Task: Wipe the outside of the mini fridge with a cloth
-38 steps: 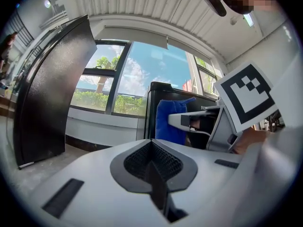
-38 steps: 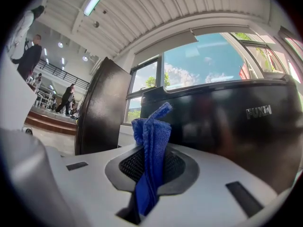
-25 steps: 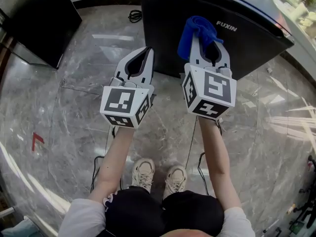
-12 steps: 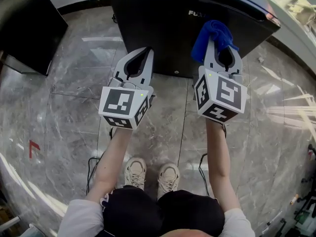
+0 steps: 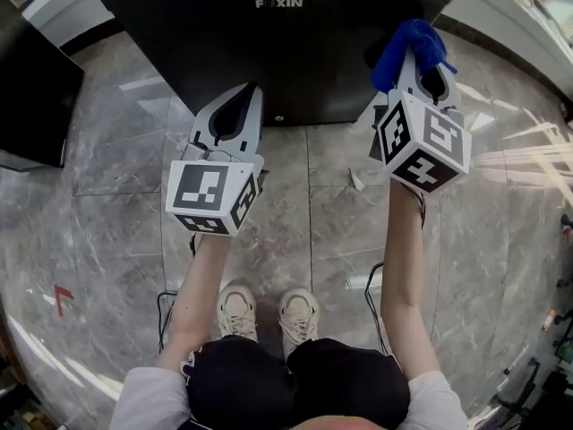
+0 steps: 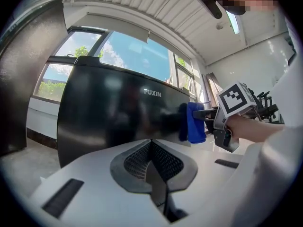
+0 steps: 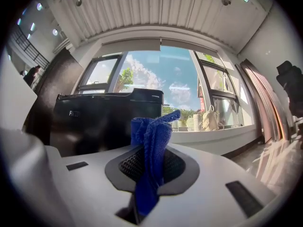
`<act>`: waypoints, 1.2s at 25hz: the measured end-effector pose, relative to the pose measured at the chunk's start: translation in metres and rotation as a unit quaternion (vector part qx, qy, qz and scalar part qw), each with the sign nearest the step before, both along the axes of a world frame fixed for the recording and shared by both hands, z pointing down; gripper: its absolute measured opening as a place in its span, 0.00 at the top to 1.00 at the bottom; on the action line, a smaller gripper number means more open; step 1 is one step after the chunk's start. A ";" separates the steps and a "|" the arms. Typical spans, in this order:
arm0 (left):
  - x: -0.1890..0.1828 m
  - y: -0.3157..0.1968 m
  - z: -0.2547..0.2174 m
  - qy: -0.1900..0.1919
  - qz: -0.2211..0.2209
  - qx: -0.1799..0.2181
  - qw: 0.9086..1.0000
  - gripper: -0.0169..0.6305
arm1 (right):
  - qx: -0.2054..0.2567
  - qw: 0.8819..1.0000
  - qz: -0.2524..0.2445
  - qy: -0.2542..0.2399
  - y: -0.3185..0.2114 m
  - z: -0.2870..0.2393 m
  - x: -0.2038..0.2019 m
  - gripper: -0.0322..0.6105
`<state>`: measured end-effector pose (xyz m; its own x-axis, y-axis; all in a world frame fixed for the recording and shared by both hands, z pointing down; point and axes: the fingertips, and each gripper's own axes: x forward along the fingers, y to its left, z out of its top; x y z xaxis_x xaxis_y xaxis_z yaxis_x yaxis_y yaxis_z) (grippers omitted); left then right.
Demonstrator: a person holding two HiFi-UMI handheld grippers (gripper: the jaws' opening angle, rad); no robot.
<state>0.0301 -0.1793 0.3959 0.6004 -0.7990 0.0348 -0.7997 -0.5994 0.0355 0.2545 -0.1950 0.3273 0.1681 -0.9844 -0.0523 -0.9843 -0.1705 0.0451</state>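
Underfoot, the grey marble floor (image 5: 331,213) spreads beneath both grippers, and straight ahead of them stands the mini fridge (image 5: 269,52), a glossy black box with the maker's name in pale letters on its front. In the left gripper view the fridge (image 6: 118,112) fills the space just beyond the jaws; in the right gripper view it (image 7: 104,122) sits ahead and to the left. A second dark cabinet (image 5: 31,97) stands well off to the left of the left gripper. The left gripper (image 5: 249,92) points at the lower front of the fridge with its jaws pressed together and nothing between them (image 6: 152,145). The right gripper (image 5: 421,61) is held further forward, at the fridge's right front corner, its jaws closed on a blue cloth (image 5: 407,47). That cloth (image 7: 150,141) rises bunched between the jaws and sticks out past their tips. Seen from the left gripper, the cloth (image 6: 195,122) hangs right at the fridge's edge; whether it touches the panel cannot be told. Behind both grippers, the person's pale shoes (image 5: 237,312) rest on the floor.
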 end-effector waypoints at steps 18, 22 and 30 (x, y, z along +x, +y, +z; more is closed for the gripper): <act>-0.007 -0.007 0.005 0.007 -0.017 -0.005 1.000 0.97 | -0.001 0.999 0.040 -0.013 0.006 -0.004 0.039 0.85; -0.023 -0.005 0.003 0.013 -0.031 -0.002 0.999 0.97 | -0.003 1.000 0.013 -0.014 0.021 -0.001 0.016 0.85; -0.053 -0.002 0.002 0.022 -0.055 0.001 0.998 0.97 | -0.018 0.995 -0.094 -0.006 0.028 0.016 -0.077 0.85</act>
